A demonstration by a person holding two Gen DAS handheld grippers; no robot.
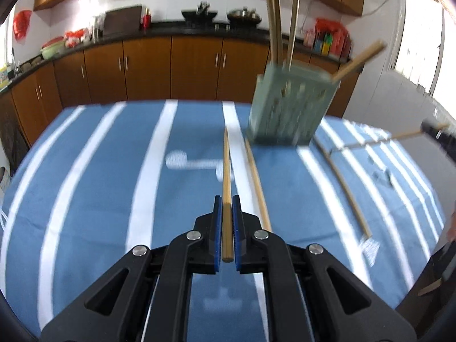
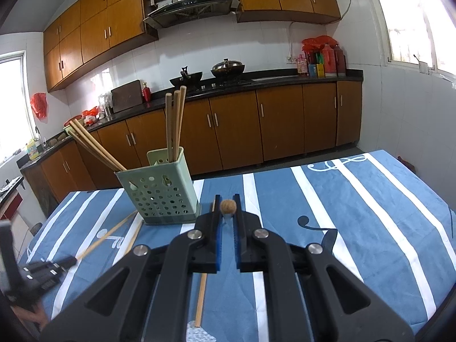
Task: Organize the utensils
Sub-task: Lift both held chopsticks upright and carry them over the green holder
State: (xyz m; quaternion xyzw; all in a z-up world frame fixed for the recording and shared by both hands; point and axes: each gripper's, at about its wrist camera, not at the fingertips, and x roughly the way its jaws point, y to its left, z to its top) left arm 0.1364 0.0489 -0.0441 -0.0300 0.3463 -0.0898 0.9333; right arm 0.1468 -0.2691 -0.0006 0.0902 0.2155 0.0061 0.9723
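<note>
Chopstick [image 1: 227, 188] number one is sitting clenched between the blue pads of my left gripper [image 1: 227, 208], running straight out ahead along the fingers, tip aimed toward the foot of the green perforated holder [image 1: 287, 108]. I am gripping it lengthwise like that, I think, so I can tip it upright and drop it in end first.

My right gripper [image 2: 227, 208] is pinching another chopstick [image 2: 227, 207], which is pointing almost straight back at the lens, so I am seeing only its round butt end between the fingertips; its shaft is hidden from that view. In the left view the same stick [image 1: 379, 139] is stretching leftward from the right gripper, roughly level above the striped blue tablecloth [image 1: 99, 171].

Several chopsticks are already standing in the holder, some leaning out over its rim. Loose ones are still lying on the cloth: one [image 1: 258, 185] just right of my left fingers, another [image 1: 346, 193] farther right, both with long axes running roughly away from me toward the holder.
</note>
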